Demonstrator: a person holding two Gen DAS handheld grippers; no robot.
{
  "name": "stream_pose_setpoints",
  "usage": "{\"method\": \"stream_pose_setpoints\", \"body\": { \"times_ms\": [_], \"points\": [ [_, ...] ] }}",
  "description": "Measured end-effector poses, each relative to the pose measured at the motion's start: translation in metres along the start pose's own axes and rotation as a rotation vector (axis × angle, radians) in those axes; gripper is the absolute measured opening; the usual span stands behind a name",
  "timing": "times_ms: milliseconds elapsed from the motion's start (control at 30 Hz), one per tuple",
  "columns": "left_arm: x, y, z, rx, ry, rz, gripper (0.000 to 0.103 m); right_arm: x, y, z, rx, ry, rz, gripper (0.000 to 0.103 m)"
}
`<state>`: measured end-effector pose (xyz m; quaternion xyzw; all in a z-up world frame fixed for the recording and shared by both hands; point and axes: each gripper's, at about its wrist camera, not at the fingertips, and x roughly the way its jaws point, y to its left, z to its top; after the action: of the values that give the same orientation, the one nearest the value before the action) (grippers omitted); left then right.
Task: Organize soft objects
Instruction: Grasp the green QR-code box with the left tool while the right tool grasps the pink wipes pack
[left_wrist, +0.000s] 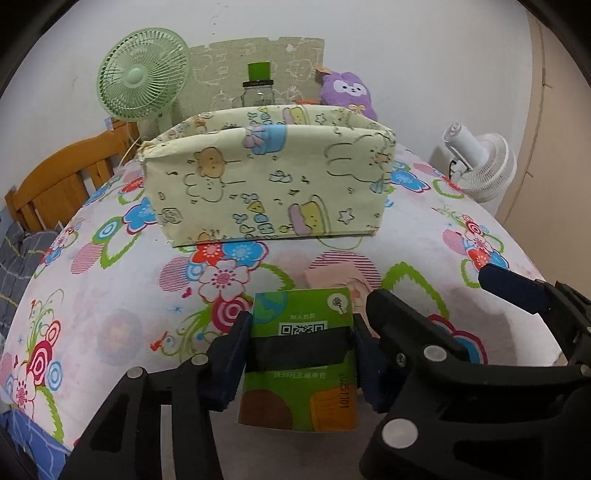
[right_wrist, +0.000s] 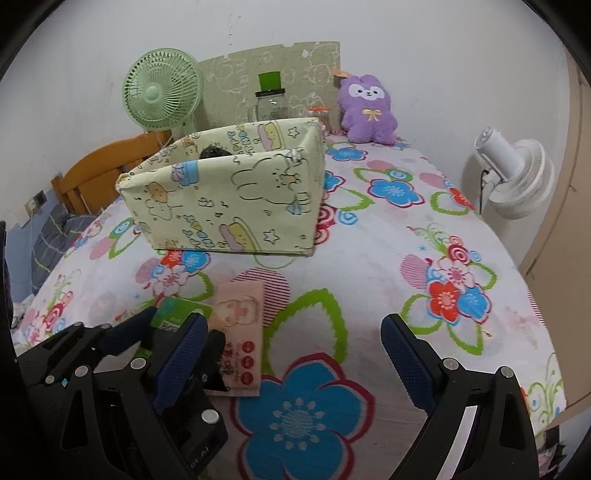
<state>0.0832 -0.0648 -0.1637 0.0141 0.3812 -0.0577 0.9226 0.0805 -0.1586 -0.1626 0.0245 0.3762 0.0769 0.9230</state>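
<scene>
Left gripper (left_wrist: 301, 354) clamped on green pack (left_wrist: 303, 332), held above the bed; right gripper (right_wrist: 295, 354) wide open, holding nothing, pink pack (right_wrist: 240, 332) lying just beside its left finger; box (right_wrist: 229, 192) ahead; purple plush (right_wrist: 367, 110) beyond

A pale yellow box (left_wrist: 266, 181) printed with cartoon bunnies and bears is seen on a white sheet (right_wrist: 388, 266) patterned with blue, red and green flowers. In front of the box, a green packet (left_wrist: 301, 354) and a pink packet (right_wrist: 240, 332) are shown; behind it, a purple plush (right_wrist: 367, 109) and a mint-green fan (left_wrist: 142, 75).
</scene>
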Motion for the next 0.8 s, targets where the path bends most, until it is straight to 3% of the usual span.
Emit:
{"method": "stream_pose_setpoints", "body": {
  "times_ms": [300,633,800],
  "points": [
    [0.002,0.025,0.001,-0.030,0.005,0.063,0.052,0.005,0.019,0.005,-0.030,0.008,0.010,0.097],
    [0.005,0.044,-0.005,-0.052,0.029,0.078,0.054,0.017,0.032,0.005,-0.021,0.035,0.003,0.096],
    [0.007,0.048,-0.007,-0.066,0.040,0.080,0.057,0.023,0.036,0.004,-0.026,0.054,-0.002,0.089]
  ]
}}
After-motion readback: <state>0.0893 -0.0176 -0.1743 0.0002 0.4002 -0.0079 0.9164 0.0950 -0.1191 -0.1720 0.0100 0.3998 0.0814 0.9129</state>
